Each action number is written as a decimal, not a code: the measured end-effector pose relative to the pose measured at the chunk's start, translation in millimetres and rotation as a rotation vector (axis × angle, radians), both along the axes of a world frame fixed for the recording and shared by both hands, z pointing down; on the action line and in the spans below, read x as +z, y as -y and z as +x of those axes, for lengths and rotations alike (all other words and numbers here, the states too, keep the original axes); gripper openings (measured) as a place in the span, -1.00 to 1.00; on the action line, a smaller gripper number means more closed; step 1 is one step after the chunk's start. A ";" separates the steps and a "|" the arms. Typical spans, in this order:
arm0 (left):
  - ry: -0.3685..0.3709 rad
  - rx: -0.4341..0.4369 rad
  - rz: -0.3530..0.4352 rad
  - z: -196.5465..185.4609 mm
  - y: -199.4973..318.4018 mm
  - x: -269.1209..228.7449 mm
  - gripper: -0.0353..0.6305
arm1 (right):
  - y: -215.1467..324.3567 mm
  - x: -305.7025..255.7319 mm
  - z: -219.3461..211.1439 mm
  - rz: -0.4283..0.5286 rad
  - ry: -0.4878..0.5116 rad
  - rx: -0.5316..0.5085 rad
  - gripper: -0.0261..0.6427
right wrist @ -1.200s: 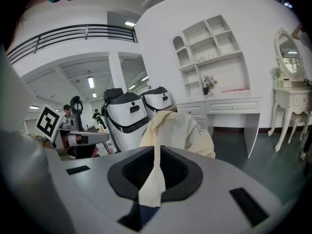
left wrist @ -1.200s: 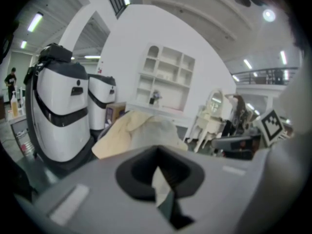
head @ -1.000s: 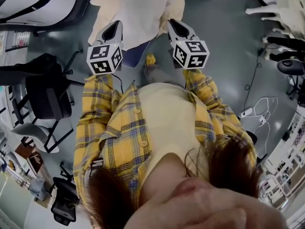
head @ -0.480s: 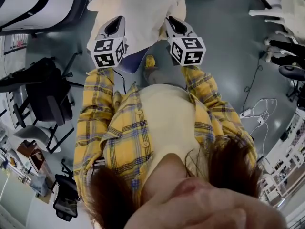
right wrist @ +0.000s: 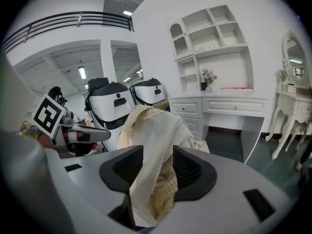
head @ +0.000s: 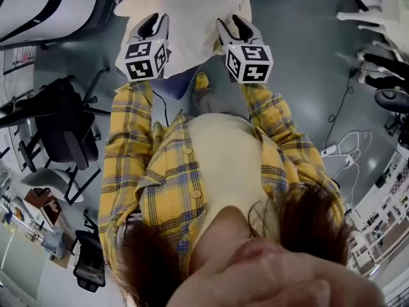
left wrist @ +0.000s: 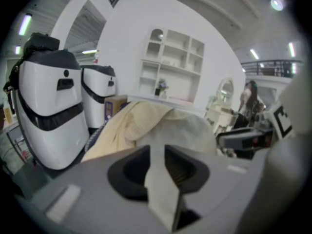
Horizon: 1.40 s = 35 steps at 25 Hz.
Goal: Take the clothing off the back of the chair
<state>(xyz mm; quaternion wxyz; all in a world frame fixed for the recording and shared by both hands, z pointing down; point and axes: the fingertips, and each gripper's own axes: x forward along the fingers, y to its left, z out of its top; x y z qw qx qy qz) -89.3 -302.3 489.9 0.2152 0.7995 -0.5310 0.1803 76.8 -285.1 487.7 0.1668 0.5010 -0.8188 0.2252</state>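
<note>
head view: steeply down from above | gripper views: close, facing forward | all 3 share clothing

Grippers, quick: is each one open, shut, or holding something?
Left gripper: open; jaws have just been opening, cream fabric garment loose between them.
Right gripper: open; jaws have just been opening, wider; same garment draped between them, unclamped.

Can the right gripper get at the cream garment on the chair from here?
Probably yes. The jaws of the right gripper have just been opening, and a fold of the cream garment already hangs loose between them; nothing else blocks it.
</note>
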 end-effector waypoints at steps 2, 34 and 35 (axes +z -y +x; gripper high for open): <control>0.001 -0.003 -0.005 -2.0 4.6 3.2 -0.60 | 4.8 1.3 -0.1 0.012 -0.017 0.015 -0.38; 0.148 -0.090 -0.032 -18.5 85.8 47.5 -0.01 | 56.8 19.7 19.2 0.022 -0.116 0.163 -0.35; 0.158 -0.106 -0.028 -20.3 87.9 47.4 0.00 | 56.6 18.8 21.7 0.023 -0.115 0.168 -0.40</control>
